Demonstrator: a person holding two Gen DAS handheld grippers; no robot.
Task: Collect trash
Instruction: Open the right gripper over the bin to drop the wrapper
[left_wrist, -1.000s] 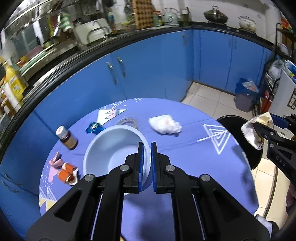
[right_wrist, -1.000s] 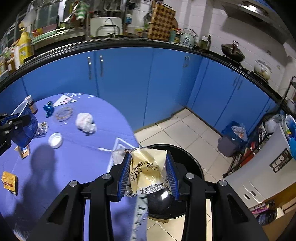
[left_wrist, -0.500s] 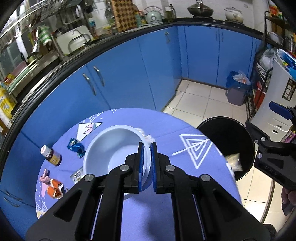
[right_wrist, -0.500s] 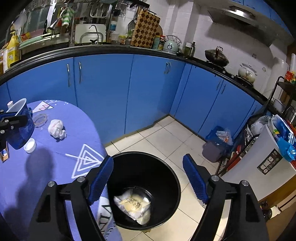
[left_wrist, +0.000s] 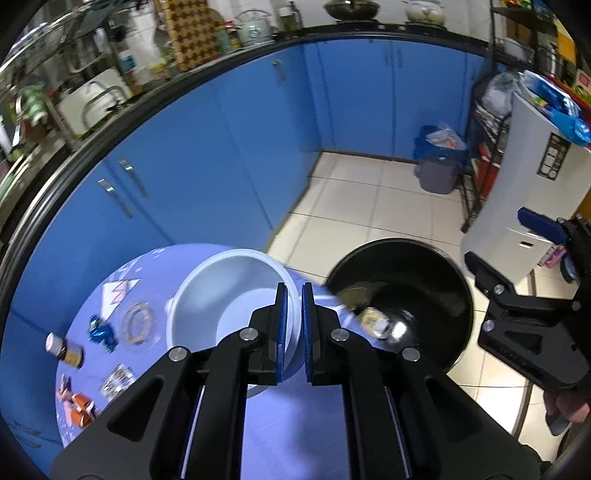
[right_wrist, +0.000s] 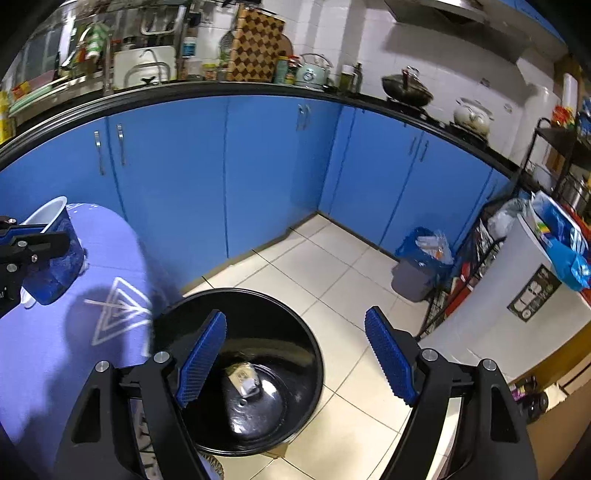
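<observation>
My left gripper (left_wrist: 293, 295) is shut on the rim of a bowl (left_wrist: 229, 295), white inside and blue outside, held above the right end of the purple table (left_wrist: 295, 424). Just right of it stands a black round bin (left_wrist: 424, 258) on the floor, with a yellowish snack wrapper (left_wrist: 375, 321) lying in its bottom. My right gripper (right_wrist: 295, 315) hangs open over the bin (right_wrist: 258, 302) with nothing between its pads; the wrapper (right_wrist: 243, 376) lies below. The bowl (right_wrist: 55, 258) shows at the left edge of the right wrist view.
On the table's left lie a brown bottle (left_wrist: 66, 349), a blue wrapper (left_wrist: 101, 330), a clear ring (left_wrist: 138, 321), a foil packet (left_wrist: 116, 380) and orange wrappers (left_wrist: 77, 406). Blue cabinets (right_wrist: 258, 166) ring the tiled floor. A small grey bin (right_wrist: 417, 269) and a white cabinet (left_wrist: 535, 184) stand at the right.
My right gripper opened and the snack wrapper fell into the black bin. My left gripper carried the bowl rightward to the table's end; the crumpled tissue is now hidden behind it.
</observation>
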